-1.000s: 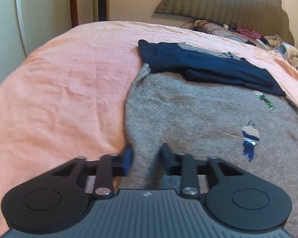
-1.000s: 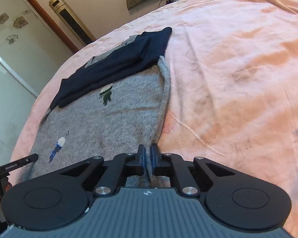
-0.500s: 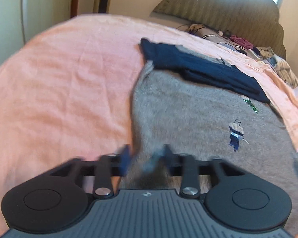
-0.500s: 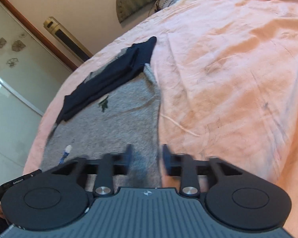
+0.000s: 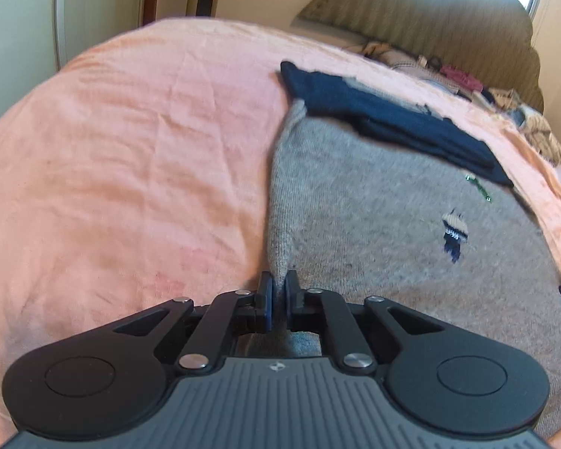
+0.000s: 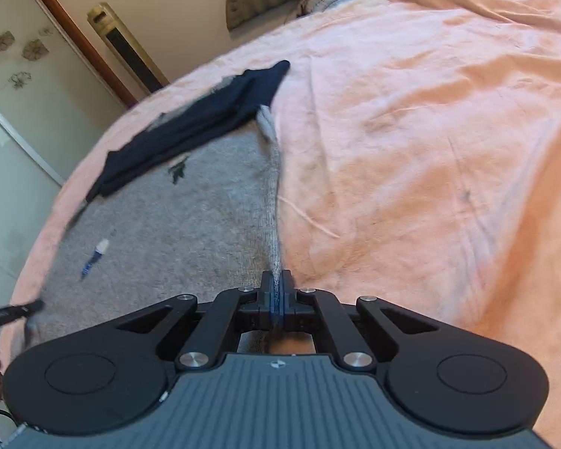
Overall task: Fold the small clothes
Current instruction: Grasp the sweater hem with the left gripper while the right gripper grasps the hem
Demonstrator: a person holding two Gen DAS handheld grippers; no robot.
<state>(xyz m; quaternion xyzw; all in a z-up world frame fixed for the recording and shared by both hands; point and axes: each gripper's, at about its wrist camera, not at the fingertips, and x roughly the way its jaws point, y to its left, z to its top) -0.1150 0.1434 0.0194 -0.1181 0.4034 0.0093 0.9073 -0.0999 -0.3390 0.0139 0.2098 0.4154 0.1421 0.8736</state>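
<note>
Both tongs, left gripper (image 5: 276, 292) and right gripper (image 6: 276, 292), having just snapped closed, are now pinching the grey sweater's (image 5: 374, 224) near corners, readying a fold toward the far navy collar (image 5: 385, 119).

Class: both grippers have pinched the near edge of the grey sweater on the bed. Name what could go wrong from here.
1. The left gripper and right gripper each pinch only a thin fold of the grey sweater; it may slip out.
2. The navy garment lies on its far end and may get dragged along.
</note>
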